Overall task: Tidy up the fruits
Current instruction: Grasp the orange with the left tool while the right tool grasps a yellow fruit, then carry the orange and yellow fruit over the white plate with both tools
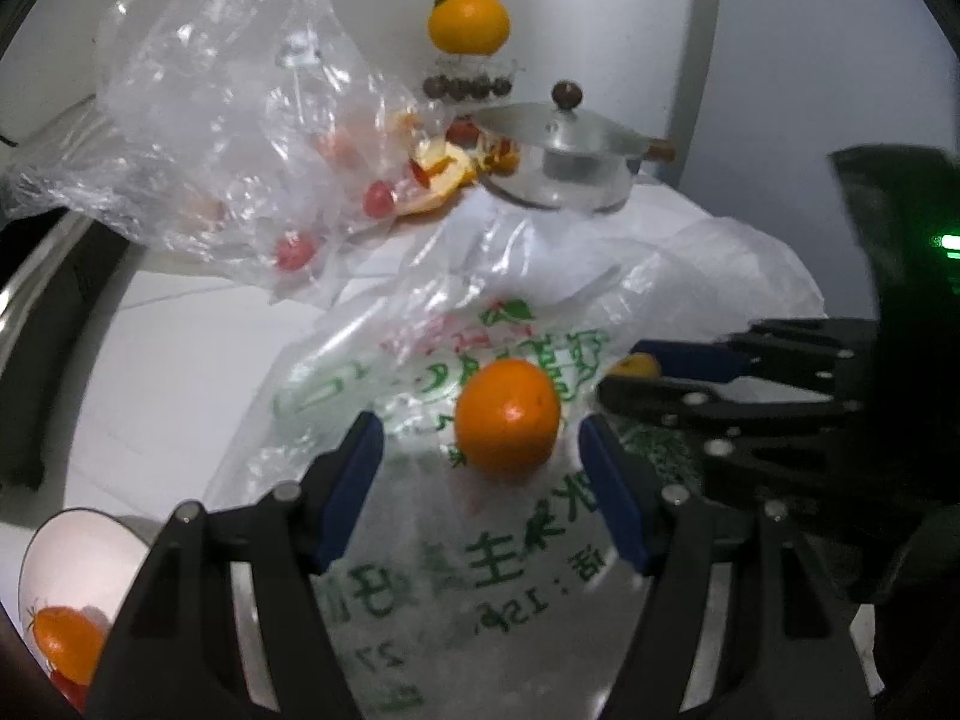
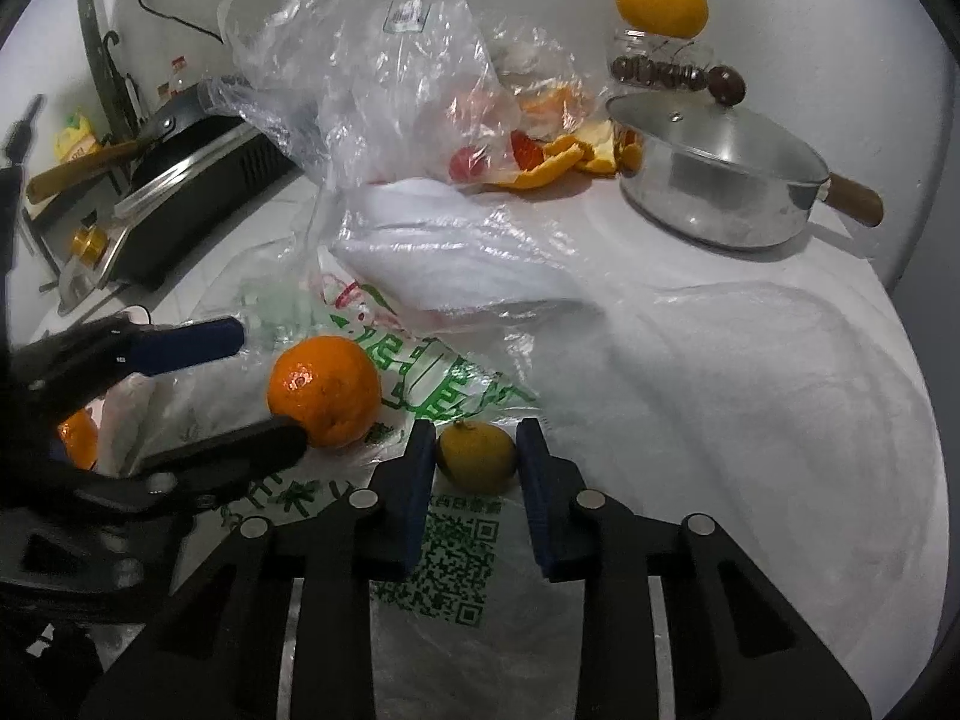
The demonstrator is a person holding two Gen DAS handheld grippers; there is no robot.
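Right claw (image 2: 475, 456), clamped on the small yellowish fruit (image 2: 477, 457), may drag the slick bag (image 2: 462, 558) underneath; left claw (image 1: 480, 450), apart, straddles the orange (image 1: 507, 415).

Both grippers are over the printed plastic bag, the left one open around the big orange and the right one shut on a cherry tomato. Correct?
Not quite. The right gripper is shut on a small yellowish citrus fruit, not a cherry tomato, as the right wrist view shows. The left gripper is open around the big orange on the printed plastic bag.
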